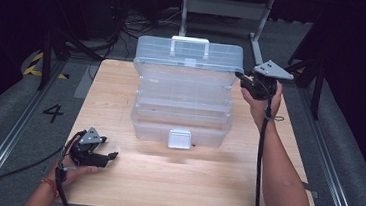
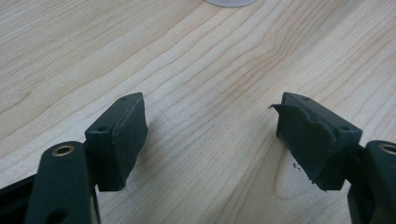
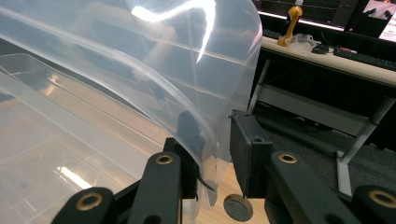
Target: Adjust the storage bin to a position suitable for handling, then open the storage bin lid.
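Observation:
A clear plastic tiered box [image 1: 179, 128] stands open in the middle of the wooden table [image 1: 174, 182], its lid [image 1: 190, 51] tipped up at the back. My right gripper [image 1: 240, 77] is at the lid's right edge. In the right gripper view the lid [image 3: 140, 56] runs between the jaws of this gripper [image 3: 212, 140], which is shut on its rim. The stepped trays [image 3: 70, 140] lie below. My left gripper [image 1: 110, 158] rests low at the table's front left, apart from the box. It is open [image 2: 210, 135], with bare wood between its pads [image 2: 126, 140].
A white latch [image 1: 179, 139] sits on the box's front. Behind the table stands a metal frame [image 1: 224, 9]. Floor rails and a painted "4" [image 1: 53, 112] lie to the left. A desk with an orange object [image 3: 290, 21] stands beyond the lid.

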